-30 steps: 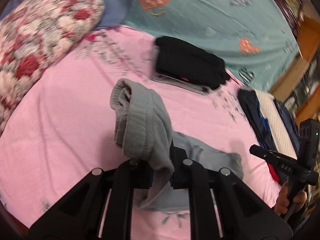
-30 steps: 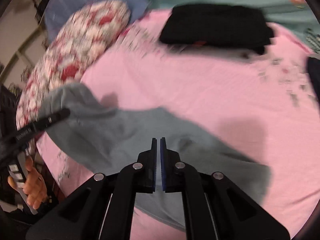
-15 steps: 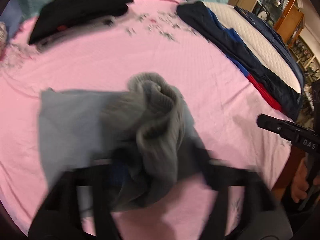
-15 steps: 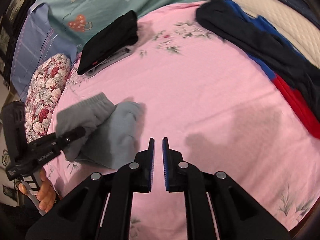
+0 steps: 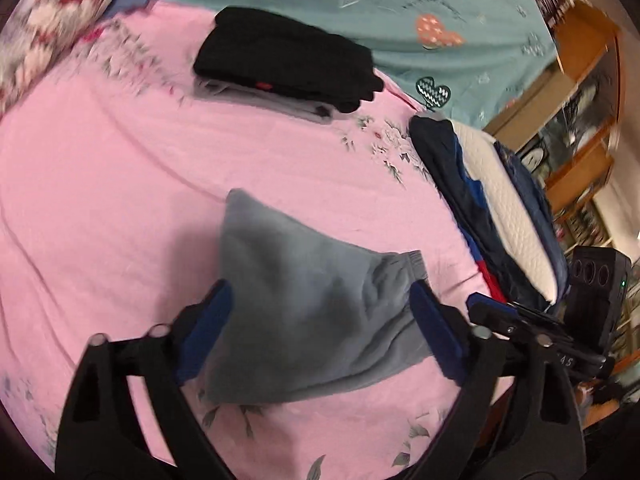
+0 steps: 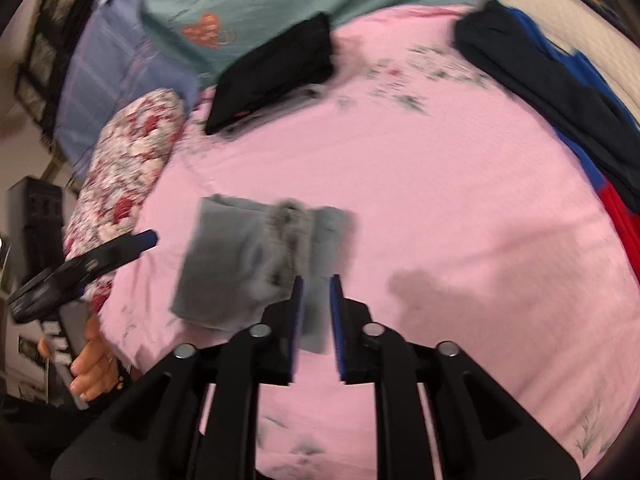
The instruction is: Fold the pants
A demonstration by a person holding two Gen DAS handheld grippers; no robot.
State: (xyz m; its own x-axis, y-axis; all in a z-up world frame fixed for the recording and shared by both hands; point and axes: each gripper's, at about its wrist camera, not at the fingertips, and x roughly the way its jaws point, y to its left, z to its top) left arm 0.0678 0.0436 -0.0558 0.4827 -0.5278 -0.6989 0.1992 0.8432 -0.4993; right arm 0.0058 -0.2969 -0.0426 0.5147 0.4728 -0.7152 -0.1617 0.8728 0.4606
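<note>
The grey pants (image 5: 304,304) lie folded in a compact bundle on the pink bedsheet (image 5: 100,184). My left gripper (image 5: 320,324) is wide open above the bundle, its blue pads either side of it, holding nothing. In the right wrist view the grey pants (image 6: 260,256) lie just ahead and left of my right gripper (image 6: 317,304), which is open a little and empty. The left gripper (image 6: 92,260) shows at the left edge there, and the right gripper (image 5: 532,332) shows at the right edge of the left wrist view.
A folded black garment (image 5: 284,60) on a grey one lies at the back of the bed. Dark blue and red clothes (image 5: 460,184) are piled at the right beside a white pillow (image 5: 508,208). A floral pillow (image 6: 124,176) lies at the left. Wooden shelves (image 5: 580,92) stand beyond.
My left gripper has let go of the grey pants and opened wide; the bundle now lies flat. My right gripper has opened slightly and swung toward the pants.
</note>
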